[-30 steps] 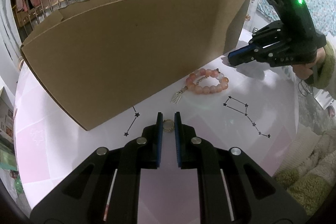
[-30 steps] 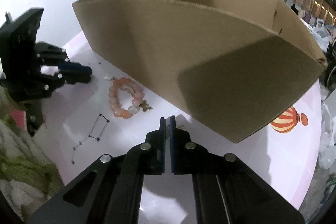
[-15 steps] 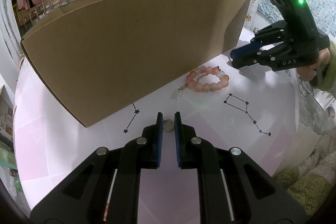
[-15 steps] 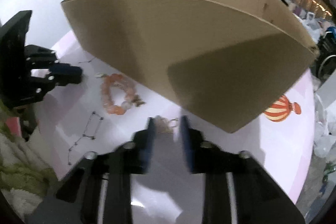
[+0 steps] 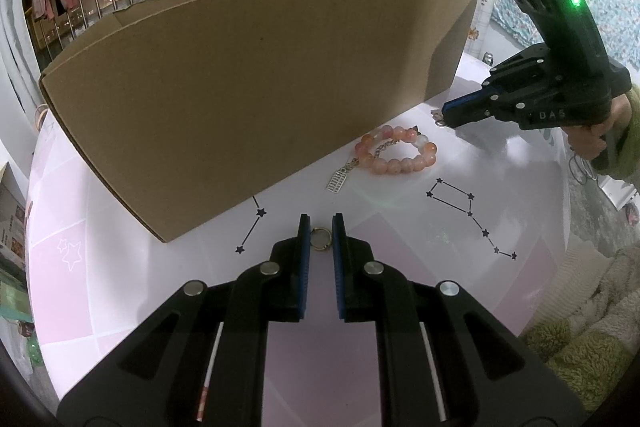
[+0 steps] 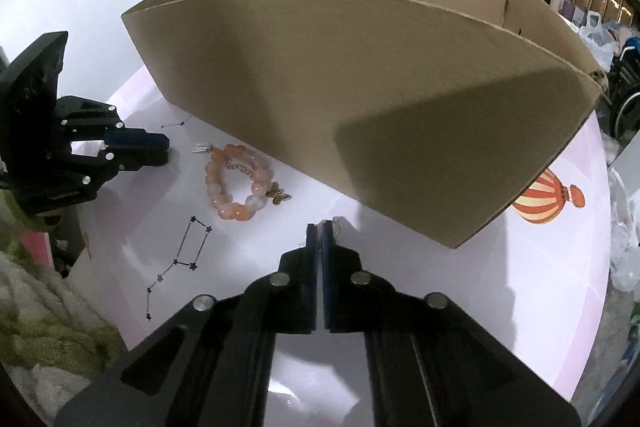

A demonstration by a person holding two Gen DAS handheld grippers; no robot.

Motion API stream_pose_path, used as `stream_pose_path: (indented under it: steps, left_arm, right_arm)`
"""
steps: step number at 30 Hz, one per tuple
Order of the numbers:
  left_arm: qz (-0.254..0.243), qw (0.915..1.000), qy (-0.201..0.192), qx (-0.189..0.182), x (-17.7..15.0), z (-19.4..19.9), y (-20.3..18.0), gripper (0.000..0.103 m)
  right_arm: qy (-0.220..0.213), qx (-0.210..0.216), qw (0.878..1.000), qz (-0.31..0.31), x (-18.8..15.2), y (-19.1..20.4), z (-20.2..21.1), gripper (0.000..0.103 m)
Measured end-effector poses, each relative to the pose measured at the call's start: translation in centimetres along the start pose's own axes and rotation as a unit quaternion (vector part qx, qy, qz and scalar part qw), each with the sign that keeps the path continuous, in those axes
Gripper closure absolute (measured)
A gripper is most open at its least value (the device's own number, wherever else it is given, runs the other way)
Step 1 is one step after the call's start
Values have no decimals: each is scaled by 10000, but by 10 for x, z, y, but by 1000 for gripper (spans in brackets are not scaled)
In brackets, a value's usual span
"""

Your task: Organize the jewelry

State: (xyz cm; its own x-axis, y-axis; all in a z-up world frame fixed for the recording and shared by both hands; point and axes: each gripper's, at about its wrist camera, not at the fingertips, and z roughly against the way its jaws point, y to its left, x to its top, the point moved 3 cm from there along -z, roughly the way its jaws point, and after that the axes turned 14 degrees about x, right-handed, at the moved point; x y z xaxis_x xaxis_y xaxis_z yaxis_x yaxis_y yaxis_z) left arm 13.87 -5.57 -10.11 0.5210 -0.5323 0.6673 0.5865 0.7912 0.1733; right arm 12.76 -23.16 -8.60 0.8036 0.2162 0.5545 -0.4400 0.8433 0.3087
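Only cardboard box (image 6: 360, 75) walls show (inside hidden), bracelet (image 6: 236, 183) lying outside.

1. Your cardboard box (image 5: 256, 99) stands on the table (image 5: 400, 227), behind everything else.
2. The bead bracelet (image 5: 396, 153) lies just before the box wall, between your two grippers.
3. A ring (image 5: 320, 239) sits between your left gripper (image 5: 320, 233) fingers.
4. Your right gripper (image 6: 319, 231) tip meets a small piece, possibly a chain, near the box corner
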Motion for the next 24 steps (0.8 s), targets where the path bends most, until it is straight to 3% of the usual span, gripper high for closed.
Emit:
stream_pose_path:
  steps: [8, 11, 14, 20, 22, 24]
  left_arm:
    - [-7, 10000, 0, 0, 0, 0, 0, 93]
    - [-3, 10000, -1, 0, 0, 0, 0, 93]
    - [15, 10000, 1, -3, 0, -1, 1, 93]
    - [35, 10000, -1, -1, -2, -1, 0, 93]
    - [32, 10000, -1, -1, -2, -1, 0, 93]
    - [30, 10000, -1, -9, -2, -1, 0, 93]
  right_arm:
    - [-42, 61, 10000, -52, 2, 16, 4, 101]
    - [-217, -119, 9996, -96, 6, 18, 12, 97]
    - [-368, -162, 9990, -213, 9, 20, 12, 71]
    - [-306, -556, 9978, -169, 6, 23, -12, 72]
    - [-321, -537, 9978, -226, 6, 22, -15, 88]
    - [-317, -511, 9979, -241, 6, 21, -17, 88]
